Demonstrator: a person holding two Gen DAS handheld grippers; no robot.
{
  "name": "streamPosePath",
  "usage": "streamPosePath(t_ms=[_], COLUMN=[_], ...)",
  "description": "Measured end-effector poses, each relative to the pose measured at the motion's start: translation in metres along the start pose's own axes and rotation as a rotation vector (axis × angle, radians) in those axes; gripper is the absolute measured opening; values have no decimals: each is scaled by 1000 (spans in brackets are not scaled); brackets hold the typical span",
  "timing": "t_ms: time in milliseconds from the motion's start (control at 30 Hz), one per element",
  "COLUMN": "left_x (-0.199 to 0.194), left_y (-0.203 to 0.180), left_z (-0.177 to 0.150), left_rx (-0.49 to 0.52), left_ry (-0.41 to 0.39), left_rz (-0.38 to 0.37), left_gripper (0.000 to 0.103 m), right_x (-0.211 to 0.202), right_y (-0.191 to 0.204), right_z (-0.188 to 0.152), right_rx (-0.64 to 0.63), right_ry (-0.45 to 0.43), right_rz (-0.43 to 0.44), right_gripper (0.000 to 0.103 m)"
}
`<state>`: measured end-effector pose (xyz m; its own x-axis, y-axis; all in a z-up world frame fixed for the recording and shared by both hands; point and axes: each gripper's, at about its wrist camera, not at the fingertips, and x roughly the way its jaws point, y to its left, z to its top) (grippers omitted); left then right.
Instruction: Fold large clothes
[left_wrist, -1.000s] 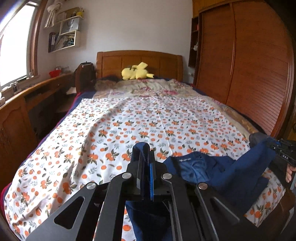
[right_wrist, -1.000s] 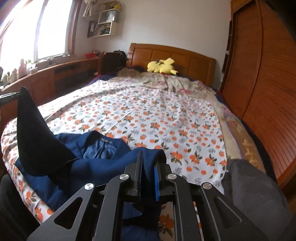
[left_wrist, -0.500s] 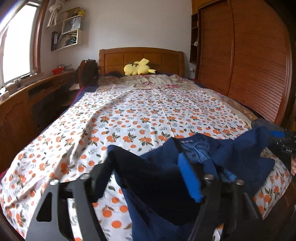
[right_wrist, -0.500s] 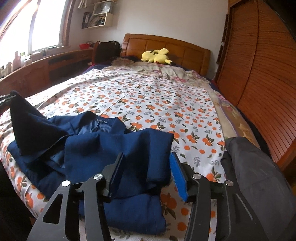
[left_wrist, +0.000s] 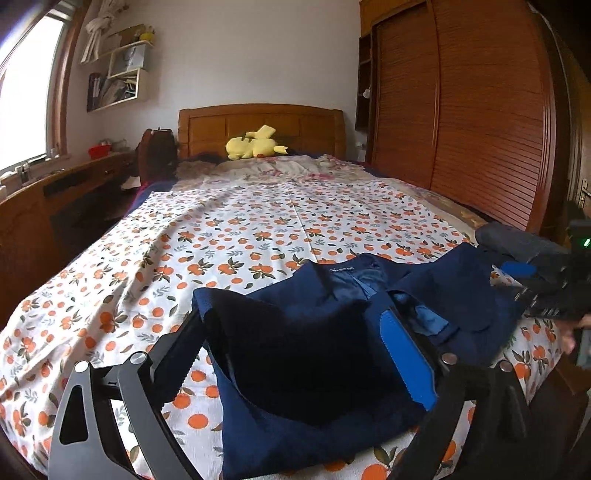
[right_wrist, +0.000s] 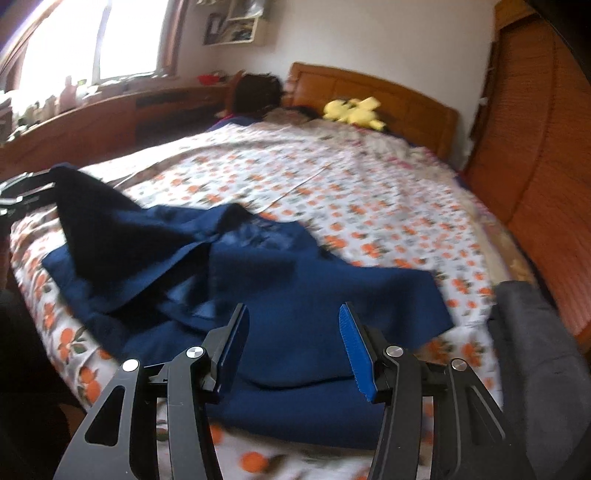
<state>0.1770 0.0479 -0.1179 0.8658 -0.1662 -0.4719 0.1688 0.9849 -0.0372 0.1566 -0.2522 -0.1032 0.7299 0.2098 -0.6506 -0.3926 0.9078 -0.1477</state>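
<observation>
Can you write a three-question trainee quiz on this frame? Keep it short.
1. True or false: the navy jacket lies on the orange-print bedsheet.
2. What sits by the headboard? A) yellow plush toy B) red pillow C) laptop
3. Fill in: the right gripper has its jaws ____.

Key:
1. True.
2. A.
3. Open; the left gripper is open too, with a dark fold of the jacket draped between its fingers.

Left hand-held gripper (left_wrist: 295, 339) and right hand-held gripper (right_wrist: 291, 339), jaws apart.
</observation>
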Motion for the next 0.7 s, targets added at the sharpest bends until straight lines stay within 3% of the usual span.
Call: streamPosePath(t_ms=[200,400,467,500,533,700], left_x=[-10,-13,-14,-14,-16,-21], left_y=[8,13,13,14,15,19], left_z=[-1,-5,-5,-4,-5,-3], left_rx=[-10,1,6,4,1,-8], left_ry=[-17,-3,-3,-4,-6,-21], left_rz=[2,-3,-4,-4,-7,-14], left_gripper=[96,97,97,97,97,97], right_x=[36,51,53,54,55,45], right_y=[27,32,32,32,32,22], right_z=[-14,-21,-21,-20,-17,26], right_rx=[-22,-51,-60,-70,-88,-108], right_ry=[95,149,159,167,174,99], right_rz=[56,37,22,22,12,-73], right_gripper=[49,48,38,13,3,2])
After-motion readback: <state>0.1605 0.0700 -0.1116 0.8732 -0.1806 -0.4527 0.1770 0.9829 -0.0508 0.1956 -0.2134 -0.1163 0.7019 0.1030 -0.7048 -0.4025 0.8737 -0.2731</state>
